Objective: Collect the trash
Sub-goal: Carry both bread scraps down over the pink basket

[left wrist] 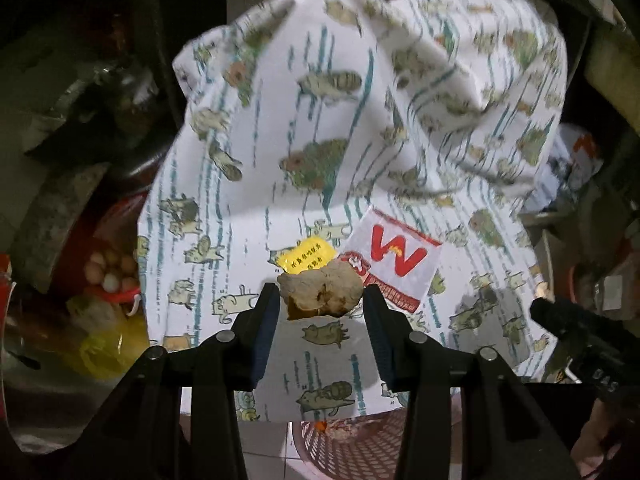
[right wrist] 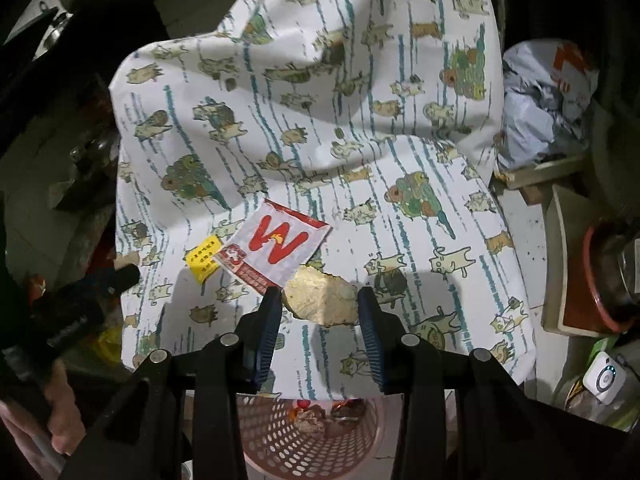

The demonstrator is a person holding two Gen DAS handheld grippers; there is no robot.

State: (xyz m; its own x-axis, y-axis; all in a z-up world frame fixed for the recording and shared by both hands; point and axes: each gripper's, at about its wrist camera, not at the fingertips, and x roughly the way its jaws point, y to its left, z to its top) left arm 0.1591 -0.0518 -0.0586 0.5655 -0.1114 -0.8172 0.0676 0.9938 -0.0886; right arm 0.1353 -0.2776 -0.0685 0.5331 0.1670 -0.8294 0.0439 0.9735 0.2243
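Trash in hand: a crumpled scrap [left wrist: 320,292], beige with a brown underside, sits between the tips of the left gripper [left wrist: 322,300], whose fingers press on its two sides. The right gripper [right wrist: 320,304] likewise pinches a gold-tinged wad [right wrist: 320,300] across its width. The shadow on the fabric under the wad suggests it is held clear of the patterned cloth [left wrist: 360,120].

Two items lie flat on the cloth just beyond the fingertips: a red-and-white W packet [right wrist: 280,248] and, touching its left side, a yellow slip [right wrist: 204,260].

A pink perforated basket [right wrist: 272,440], already holding some refuse, stands below the cloth's near edge, beneath and behind both sets of fingers. Judgement: the coming move is a draw-back toward the wrists and a release over the basket. Neither arm looks clearly nearer.
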